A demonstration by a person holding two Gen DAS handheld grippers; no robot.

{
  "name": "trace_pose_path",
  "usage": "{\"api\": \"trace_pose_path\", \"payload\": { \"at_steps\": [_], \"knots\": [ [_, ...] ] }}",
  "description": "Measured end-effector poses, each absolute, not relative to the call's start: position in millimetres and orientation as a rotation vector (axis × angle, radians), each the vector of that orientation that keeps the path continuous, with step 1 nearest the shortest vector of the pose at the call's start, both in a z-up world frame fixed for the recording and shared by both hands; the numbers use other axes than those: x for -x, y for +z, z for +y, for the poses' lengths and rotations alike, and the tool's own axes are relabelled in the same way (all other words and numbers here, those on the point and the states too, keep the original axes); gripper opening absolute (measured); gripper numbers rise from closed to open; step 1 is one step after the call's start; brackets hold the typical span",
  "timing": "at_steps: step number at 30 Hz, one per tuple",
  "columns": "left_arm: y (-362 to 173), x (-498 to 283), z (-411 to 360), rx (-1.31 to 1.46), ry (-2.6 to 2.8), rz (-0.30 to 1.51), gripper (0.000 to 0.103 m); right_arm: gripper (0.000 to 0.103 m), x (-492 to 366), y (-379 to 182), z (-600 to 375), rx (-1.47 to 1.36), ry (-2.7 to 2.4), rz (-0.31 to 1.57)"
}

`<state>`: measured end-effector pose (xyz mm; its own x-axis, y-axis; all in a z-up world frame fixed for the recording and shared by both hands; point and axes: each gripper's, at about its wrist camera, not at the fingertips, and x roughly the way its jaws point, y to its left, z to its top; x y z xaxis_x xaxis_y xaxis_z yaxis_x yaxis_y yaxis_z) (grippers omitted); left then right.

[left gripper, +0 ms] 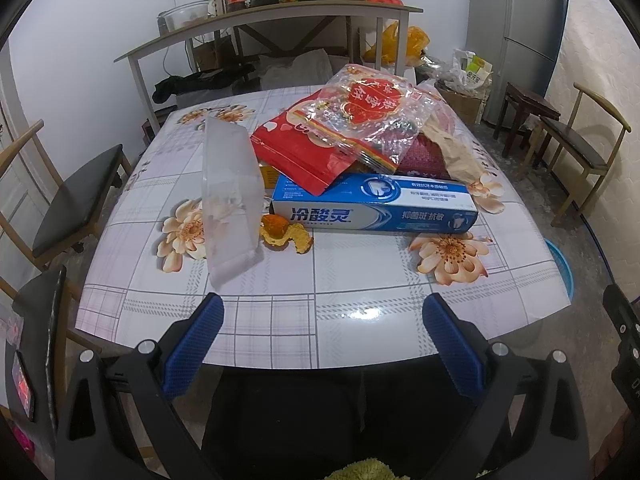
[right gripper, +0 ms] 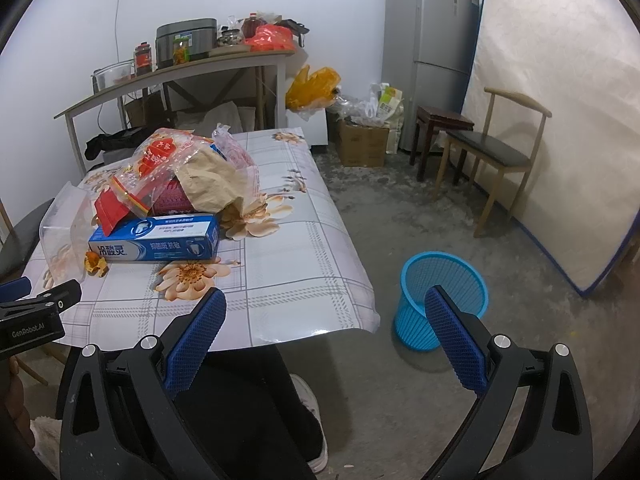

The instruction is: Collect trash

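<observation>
Both tongs, left [left gripper: 322,322] and right [right gripper: 326,316], spread, empty, before heaped trash [left gripper: 352,140]; pickup pending, next toward bin [right gripper: 442,300].

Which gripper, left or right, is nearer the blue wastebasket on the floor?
Right. The right gripper hangs past the table's right edge, with the blue wastebasket just ahead between its open fingers. The left gripper faces the table's near edge, the basket far to its right.
</observation>
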<state>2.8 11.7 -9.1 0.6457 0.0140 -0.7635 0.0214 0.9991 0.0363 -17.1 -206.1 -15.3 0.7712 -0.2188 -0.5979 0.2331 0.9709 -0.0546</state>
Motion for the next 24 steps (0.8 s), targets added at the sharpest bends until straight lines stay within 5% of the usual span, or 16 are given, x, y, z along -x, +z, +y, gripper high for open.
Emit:
{"api": "trace_pose_path", "payload": {
  "at_steps": [24],
  "knots": [
    [20.2, -6.7, 77.6, -0.028, -0.067, 0.658, 0.097, 0.095, -1.5, -13.6, -181.8, -0.029, -0.186, 0.644]
  ]
}}
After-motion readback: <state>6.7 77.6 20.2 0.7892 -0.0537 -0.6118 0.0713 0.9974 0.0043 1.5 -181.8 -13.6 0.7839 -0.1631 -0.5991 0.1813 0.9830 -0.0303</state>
